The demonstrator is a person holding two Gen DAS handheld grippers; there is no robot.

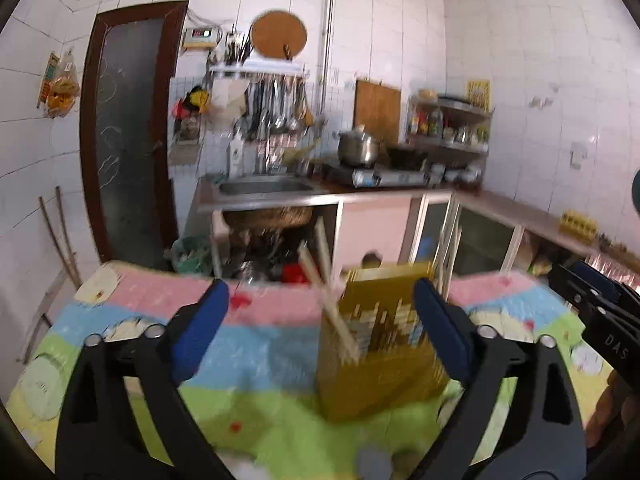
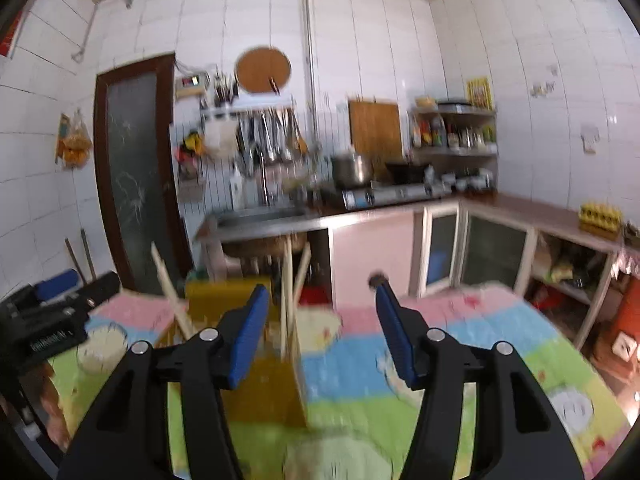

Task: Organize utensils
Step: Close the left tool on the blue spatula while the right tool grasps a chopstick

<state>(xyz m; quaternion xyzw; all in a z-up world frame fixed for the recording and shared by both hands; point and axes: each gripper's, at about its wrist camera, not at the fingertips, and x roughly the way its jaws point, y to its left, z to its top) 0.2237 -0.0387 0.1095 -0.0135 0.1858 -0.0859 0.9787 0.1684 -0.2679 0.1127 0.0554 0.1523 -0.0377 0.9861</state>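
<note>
A yellow slatted utensil holder point(image 1: 380, 344) stands on a table with a pastel striped cloth point(image 1: 260, 344). Pale wooden chopsticks point(image 1: 332, 312) lean out of it. My left gripper point(image 1: 320, 300) is open and empty, with the holder between its fingers toward the right one. In the right wrist view the holder point(image 2: 264, 384) sits at the left, with chopsticks point(image 2: 286, 304) standing in it. My right gripper point(image 2: 320, 304) is open and empty, just right of the holder. The frames are motion-blurred.
The right gripper's body point(image 1: 600, 308) shows at the right edge of the left view, and the left gripper's body point(image 2: 48, 312) at the left edge of the right view. Beyond the table are a sink counter point(image 1: 272, 192), a stove with a pot point(image 1: 360, 148), and cabinets.
</note>
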